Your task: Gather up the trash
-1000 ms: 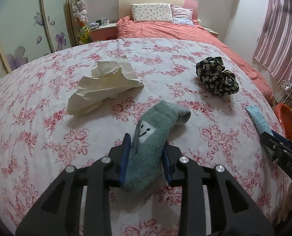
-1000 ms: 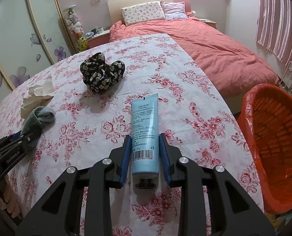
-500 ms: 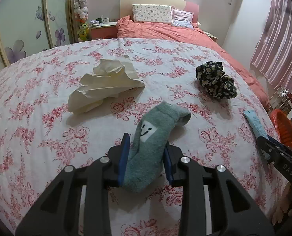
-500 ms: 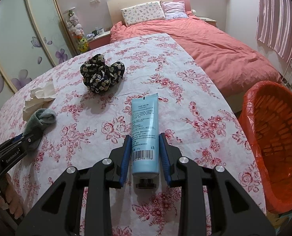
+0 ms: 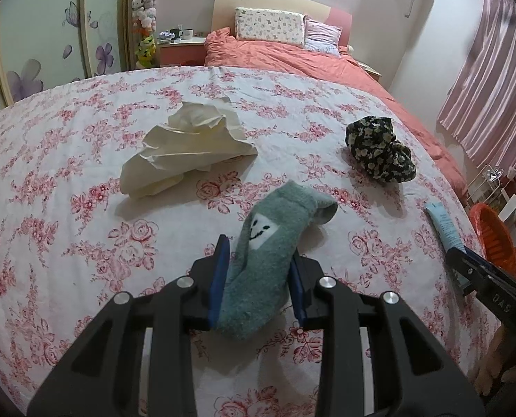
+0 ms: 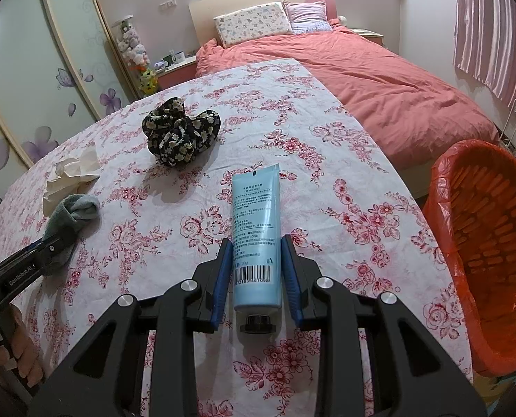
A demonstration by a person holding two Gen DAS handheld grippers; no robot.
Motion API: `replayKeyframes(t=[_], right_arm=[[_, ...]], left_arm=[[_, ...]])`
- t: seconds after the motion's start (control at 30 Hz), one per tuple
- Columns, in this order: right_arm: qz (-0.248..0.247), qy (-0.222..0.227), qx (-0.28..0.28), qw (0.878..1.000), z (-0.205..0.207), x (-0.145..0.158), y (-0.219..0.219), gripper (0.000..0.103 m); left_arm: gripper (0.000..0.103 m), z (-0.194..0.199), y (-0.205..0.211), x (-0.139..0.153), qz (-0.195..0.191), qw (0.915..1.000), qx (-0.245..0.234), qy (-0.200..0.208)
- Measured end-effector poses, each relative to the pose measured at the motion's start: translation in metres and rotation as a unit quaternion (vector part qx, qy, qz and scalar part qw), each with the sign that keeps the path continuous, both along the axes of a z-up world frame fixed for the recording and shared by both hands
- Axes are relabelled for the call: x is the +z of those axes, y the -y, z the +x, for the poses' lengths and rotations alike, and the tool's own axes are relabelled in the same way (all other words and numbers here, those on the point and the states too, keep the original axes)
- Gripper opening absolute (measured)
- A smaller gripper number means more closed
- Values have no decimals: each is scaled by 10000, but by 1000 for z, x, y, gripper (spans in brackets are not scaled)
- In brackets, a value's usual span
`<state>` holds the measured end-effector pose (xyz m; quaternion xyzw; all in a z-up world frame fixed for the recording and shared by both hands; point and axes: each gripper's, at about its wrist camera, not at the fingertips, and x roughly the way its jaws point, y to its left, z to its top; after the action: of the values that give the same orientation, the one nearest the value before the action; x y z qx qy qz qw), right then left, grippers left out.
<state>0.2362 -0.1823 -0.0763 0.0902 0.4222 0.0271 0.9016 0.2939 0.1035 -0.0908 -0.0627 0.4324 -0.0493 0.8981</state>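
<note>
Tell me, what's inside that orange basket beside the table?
The orange basket has a thin orange plastic liner over its slatted walls. The part in view holds no trash. Its near side and bottom are cut off by the picture edge, so those stay unseen.

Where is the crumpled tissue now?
In the left wrist view the crumpled tissue lies on the flowered cloth, up and left of the green sock.

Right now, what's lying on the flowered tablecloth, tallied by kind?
Crumpled tissue: 1
Grey-green sock with a smiley face, between the left gripper pads: 1
Dark floral scrunchie: 1
Light blue tube, between the right gripper pads: 1
Total: 4
</note>
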Motion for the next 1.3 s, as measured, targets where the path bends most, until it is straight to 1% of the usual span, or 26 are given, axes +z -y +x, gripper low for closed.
replayKeyframes(t=[0.3, 0.37, 0.4, 0.43, 0.47, 0.53, 0.73, 0.93, 1.1, 1.3], right_arm=[[6, 1, 1, 10000, 0, 0, 1, 29], [-12, 1, 1, 10000, 0, 0, 2, 29], [-29, 2, 3, 10000, 0, 0, 2, 29], [-35, 6, 1, 10000, 0, 0, 2, 29], [-17, 13, 0, 10000, 0, 1, 2, 29], [54, 33, -38, 10000, -2, 1, 4, 29], [124, 167, -60, 9998, -13, 7, 8, 28], [255, 433, -222, 9985, -24, 22, 24, 28], [345, 652, -450, 9963, -34, 34, 42, 28], [388, 889, -777, 9922, -43, 50, 65, 28]], left_arm=[[33, 0, -1, 0, -50, 10000, 21, 5], [31, 0, 0, 0, -27, 10000, 29, 7], [28, 0, 2, 0, 10, 10000, 20, 6], [20, 1, 3, 0, 37, 10000, 3, 1], [20, 1, 5, 1, 88, 10000, -1, 1], [14, 1, 9, 2, 155, 9999, -15, 39], [11, -4, 23, 9, 178, 9997, -121, 109], [11, -14, 55, 27, 166, 9987, -354, 321], [11, -23, 91, 47, 42, 9966, -650, 507], [11, -35, 141, 72, -121, 9908, -1132, 727]])
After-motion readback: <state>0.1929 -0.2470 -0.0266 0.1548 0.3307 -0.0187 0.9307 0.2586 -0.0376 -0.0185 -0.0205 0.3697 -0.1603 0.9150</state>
